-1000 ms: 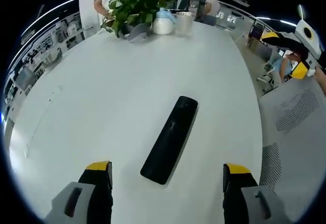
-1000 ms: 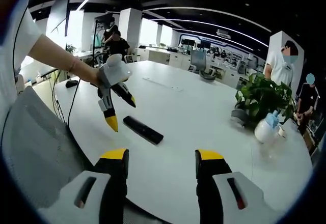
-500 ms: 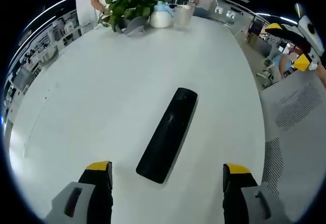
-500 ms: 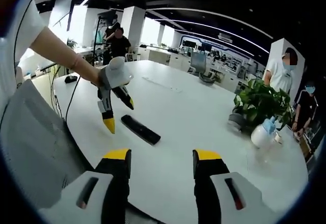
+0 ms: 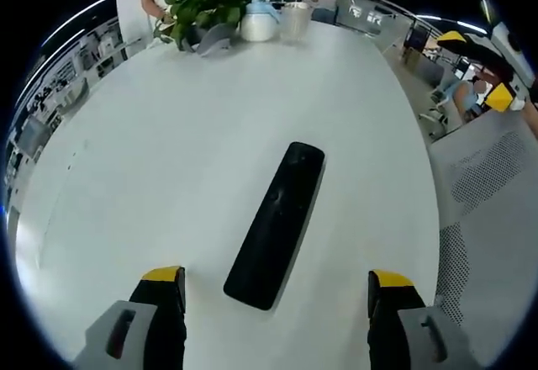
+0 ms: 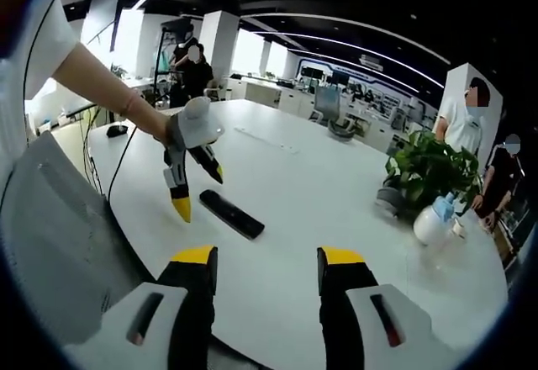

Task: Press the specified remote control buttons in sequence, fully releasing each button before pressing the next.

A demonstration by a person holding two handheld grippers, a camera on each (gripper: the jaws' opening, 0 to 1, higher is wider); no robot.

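Two grippers, both with jaws spread wide and nothing between them. In the right gripper view we see the left gripper (image 6: pixel 196 190) held in a person's hand (image 6: pixel 160 126), forearm reaching in from the left, its yellow-tipped jaws angled downward and parted above the near end of the remote control (image 6: pixel 231 214); whether a tip touches the table we cannot tell. The right gripper (image 6: pixel 262 262) sits nearer the table edge, level, jaws apart, well short of the remote.

In the left gripper view we look down the remote's (image 5: pixel 276 222) length: black, lying flat and diagonal on the white table (image 5: pixel 168 160), its near end between the left gripper's (image 5: pixel 277 284) open jaws. This view also gives us a perforated grey chair back (image 5: pixel 496 219) at right.

Both views carry the potted plant (image 6: pixel 430 165) and white spray bottle (image 6: pixel 432 219) at the table's far end.
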